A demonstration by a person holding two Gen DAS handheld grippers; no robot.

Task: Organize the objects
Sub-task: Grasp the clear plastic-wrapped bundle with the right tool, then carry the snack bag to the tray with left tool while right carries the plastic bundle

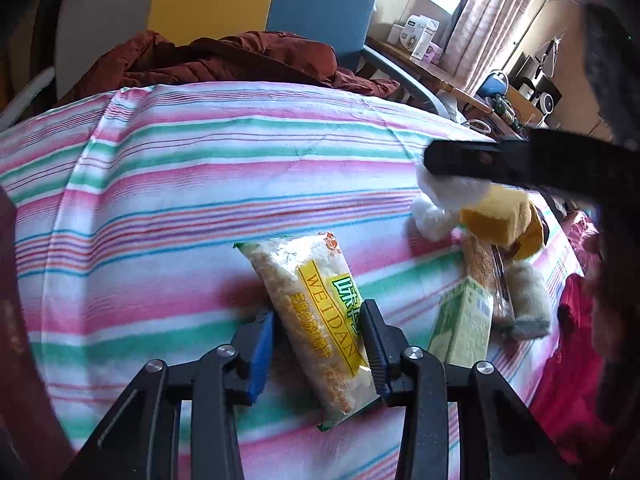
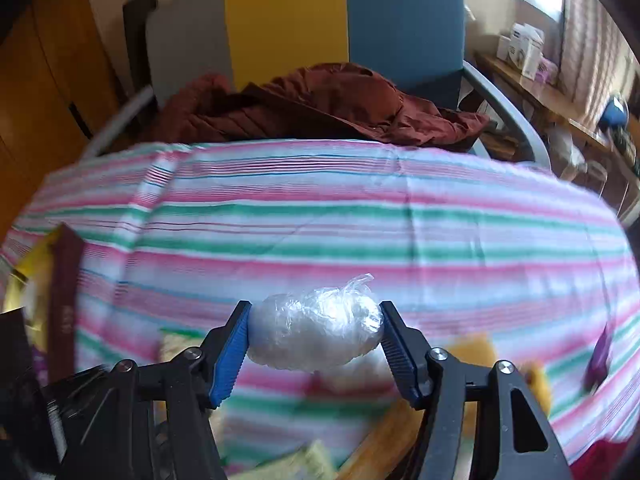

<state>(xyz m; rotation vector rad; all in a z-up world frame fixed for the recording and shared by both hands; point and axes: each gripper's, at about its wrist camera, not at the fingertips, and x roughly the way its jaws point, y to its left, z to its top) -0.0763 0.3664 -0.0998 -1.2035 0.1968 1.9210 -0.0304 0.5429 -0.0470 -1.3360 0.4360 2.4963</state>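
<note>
Snack packet (image 1: 320, 312) lies on the striped bed sheet (image 1: 180, 184), long axis running away between the left tool (image 1: 320, 344)'s pads that pinch its sides, while the right tool (image 2: 316, 344) clamps a plastic-wrapped white bundle (image 2: 316, 332) aloft.

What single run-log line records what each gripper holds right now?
left gripper: shut on snack packet | right gripper: shut on plastic-wrapped white bundle | surface: striped cloth
</note>
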